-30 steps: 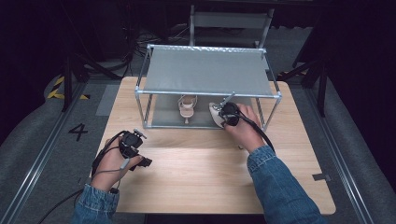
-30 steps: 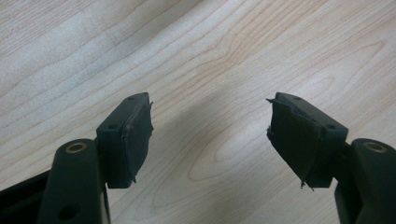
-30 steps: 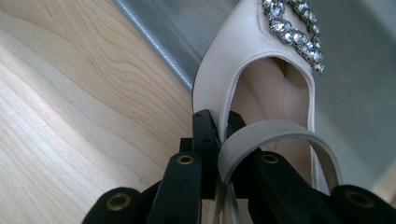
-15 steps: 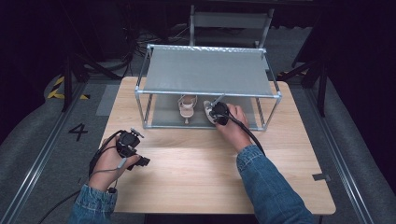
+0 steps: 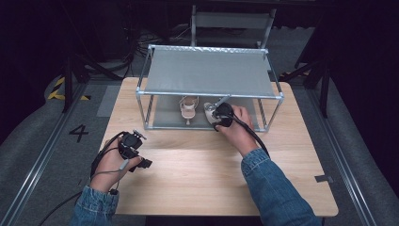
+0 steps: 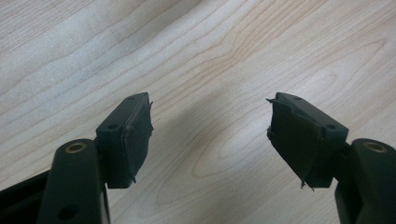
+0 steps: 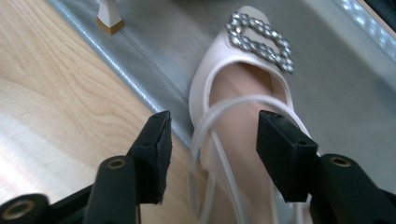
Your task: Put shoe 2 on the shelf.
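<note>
1. The right hand-held gripper [image 7: 210, 154] has just been opening: its jaws are now standing wide, with the pale slingback shoe [image 7: 243, 116] lying between them but neither pad pressing on it.
2. Since 1 second ago the right hand has edged left along the front of the metal-framed shelf [image 5: 209, 94], and the shoe is now resting with its toe on the grey mat [image 7: 336, 107] under the shelf and its heel end out over the tabletop [image 5: 202, 174].
3. In my judgement this is a release: the shoe is being set down beside the second shoe [image 5: 188, 109], so the pair is probably placed, though the shelf top is hiding part of both in the high view.
4. The left hand-held gripper [image 6: 210, 140] is hovering over bare tabletop with its jaws wide apart, holding nothing and touching nothing.
5. The sparkly buckle [image 7: 259, 41] is pointing away from the right hand-held gripper, toward the back of the shelf.
</note>
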Tool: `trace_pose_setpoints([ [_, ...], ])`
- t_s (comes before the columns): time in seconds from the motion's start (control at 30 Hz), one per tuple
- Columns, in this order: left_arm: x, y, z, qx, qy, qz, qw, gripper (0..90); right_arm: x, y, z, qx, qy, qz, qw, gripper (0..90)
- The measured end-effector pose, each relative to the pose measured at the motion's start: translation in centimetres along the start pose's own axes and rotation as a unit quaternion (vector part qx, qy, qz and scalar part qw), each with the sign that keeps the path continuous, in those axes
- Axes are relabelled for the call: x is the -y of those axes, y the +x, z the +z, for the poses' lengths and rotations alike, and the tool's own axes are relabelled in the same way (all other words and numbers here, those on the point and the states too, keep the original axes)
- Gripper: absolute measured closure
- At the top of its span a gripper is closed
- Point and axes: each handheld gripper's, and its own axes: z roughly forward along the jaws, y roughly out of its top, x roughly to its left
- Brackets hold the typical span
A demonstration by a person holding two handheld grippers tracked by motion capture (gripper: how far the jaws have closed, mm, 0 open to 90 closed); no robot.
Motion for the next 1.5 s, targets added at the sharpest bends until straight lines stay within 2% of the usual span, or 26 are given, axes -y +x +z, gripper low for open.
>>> trace_pose_setpoints([
  [0.03, 0.0, 0.0, 0.0, 0.0, 0.0, 0.0, 1.0, 30.2, 0.0, 0.0, 0.0, 0.0, 0.0, 0.0, 1.0, 46.1],
  [0.07, -0.1, 0.0, 0.0, -0.003, 0.003, 0.003, 1.0, 30.2, 0.3, 0.0, -1.1, 0.003, 0.009, 0.01, 0.9999, 45.3],
  [0.1, -0.1, -0.1, 0.0, 0.002, 0.002, 0.0, 1.0, 30.2, 0.3, 0.0, -1.1, 0.003, 0.009, 0.01, 0.9999, 45.3],
  [0.13, -0.2, -0.2, 0.0, 0.002, 0.003, 0.003, 1.0, 30.2, 0.8, 0.0, -2.1, 0.002, -0.004, 0.02, 0.9998, 44.3],
  [0.17, -0.2, -0.2, 0.0, 0.002, 0.003, 0.003, 1.0, 30.2, 0.8, 0.0, -2.1, 0.002, -0.004, 0.02, 0.9998, 44.3],
  [0.2, -0.2, -0.3, 0.1, 0.002, 0.004, 0.003, 1.0, 30.2, 1.4, 0.0, -3.3, -0.001, -0.017, 0.028, 0.9995, 43.0],
  [0.23, -0.2, -0.4, 0.1, 0.003, 0.006, 0.002, 1.0, 30.2, 1.4, 0.0, -3.3, -0.001, -0.017, 0.028, 0.9995, 43.0],
  [0.27, -0.2, -0.4, 0.1, 0.004, 0.008, 0.002, 1.0, 30.2, 2.0, -0.2, -4.5, -0.002, -0.027, 0.034, 0.9991, 42.7],
  [0.37, -0.2, -0.4, 0.1, 0.005, 0.007, 0.005, 1.0, 30.2, 3.1, -0.4, -6.0, -0.011, -0.029, 0.05, 0.9983, 42.4],
  [0.43, -0.3, -0.4, 0.1, 0.002, 0.006, 0.007, 1.0, 30.2, 3.4, -0.5, -6.4, -0.013, -0.032, 0.053, 0.998, 42.4],
  [0.57, -0.2, -0.4, 0.1, 0.004, 0.009, 0.005, 0.9999, 30.1, 5.2, -1.0, -8.6, -0.025, -0.036, 0.074, 0.9963, 42.4],
  [0.7, -0.3, -0.4, 0.0, -0.002, 0.008, 0.008, 0.9999, 30.1, 7.0, -1.2, -9.6, -0.03, -0.023, 0.091, 0.9952, 44.5],
  [0.77, -0.3, -0.5, 0.0, 0.004, 0.006, 0.001, 1.0, 30.1, 7.9, -1.5, -9.8, -0.032, -0.014, 0.098, 0.9945, 45.2],
  [0.93, -0.4, -0.7, 0.1, 0.004, 0.009, 0.004, 0.9999, 30.1, 9.4, -1.8, -9.5, -0.032, 0.011, 0.105, 0.9939, 47.9],
  [1.07, -0.5, -0.7, 0.1, 0.002, 0.009, 0.005, 0.9999, 30.1, 10.2, -1.5, -7.9, -0.045, 0.041, 0.102, 0.9929, 50.4],
  [1.13, -0.5, -0.7, 0.2, 0.003, 0.009, 0.004, 0.9999, 30.1, 10.3, -1.4, -7.4, -0.048, 0.044, 0.098, 0.993, 51.6],
  [1.17, -0.5, -0.8, 0.2, 0.004, 0.011, 0.006, 0.9999, 30.1, 10.4, -1.2, -6.5, -0.054, 0.042, 0.098, 0.9928, 53.8],
  [1.3, -0.4, -0.6, 0.1, -0.001, 0.011, 0.011, 0.9999, 30.1, 10.3, -1.2, -5.4, -0.052, 0.042, 0.096, 0.9932, 56.5],
  [1.37, -0.3, -0.6, 0.2, 0.004, 0.009, 0.001, 0.9999, 30.1, 10.2, -1.1, -4.4, -0.056, 0.036, 0.098, 0.993, 58.2],
  [1.43, -0.2, -0.4, 0.1, -0.004, 0.013, 0.009, 0.9999, 30.1, 10.2, -1.1, -4.2, -0.059, 0.036, 0.1, 0.9926, 58.2],
  [1.47, -0.1, -0.5, 0.2, 0.003, 0.012, 0.001, 0.9999, 30.1, 10.1, -1.1, -3.9, -0.064, 0.033, 0.101, 0.9923, 57.9],
  [1.5, -0.1, -0.4, 0.2, 0.002, 0.011, 0.004, 0.9999, 30.1, 10.0, -1.0, -3.6, -0.065, 0.029, 0.101, 0.9923, 56.1],
])
